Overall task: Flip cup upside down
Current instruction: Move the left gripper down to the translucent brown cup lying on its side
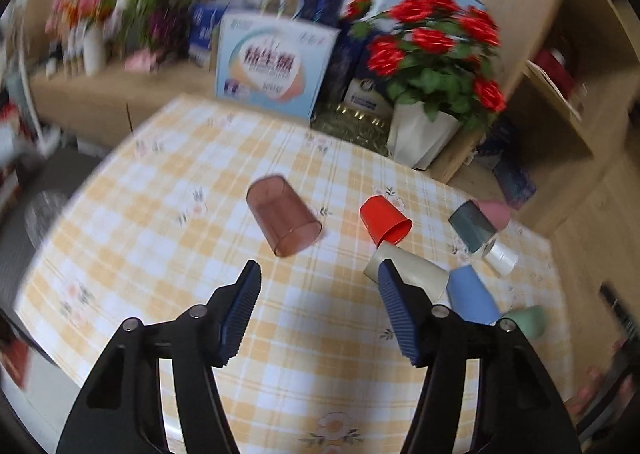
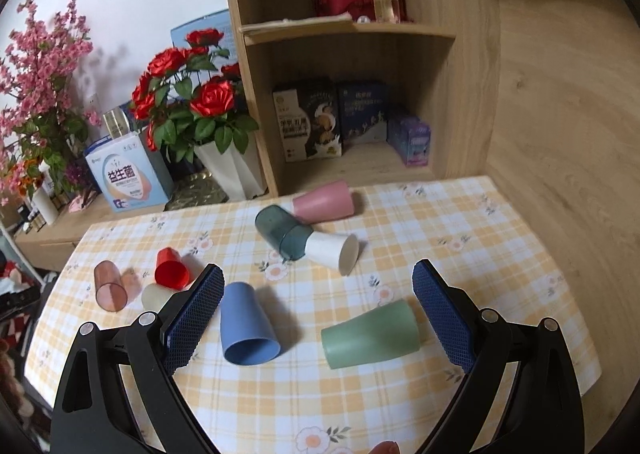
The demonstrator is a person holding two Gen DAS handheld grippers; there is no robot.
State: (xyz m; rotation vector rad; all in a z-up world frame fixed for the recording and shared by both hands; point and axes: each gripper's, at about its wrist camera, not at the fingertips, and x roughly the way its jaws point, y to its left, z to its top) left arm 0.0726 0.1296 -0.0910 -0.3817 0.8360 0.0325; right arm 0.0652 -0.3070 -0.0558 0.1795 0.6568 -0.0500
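Note:
Several cups lie on their sides on the yellow checked table (image 1: 160,238). In the left wrist view my open, empty left gripper (image 1: 318,274) hovers just short of a clear brown cup (image 1: 282,222), with a red cup (image 1: 384,222), a beige cup (image 1: 412,270) and a blue cup (image 1: 472,294) to its right. In the right wrist view my open, empty right gripper (image 2: 318,274) hovers above the table (image 2: 460,222) between the blue cup (image 2: 248,324) and a green cup (image 2: 370,334). A dark teal cup (image 2: 282,232), a white cup (image 2: 334,252) and a pink cup (image 2: 324,200) lie beyond.
A white vase of red roses (image 1: 424,134) and a light blue box (image 1: 272,66) stand at the table's far edge. A wooden shelf unit (image 2: 352,94) with boxes rises behind the table. Pink blossom branches (image 2: 40,86) stand at the far left.

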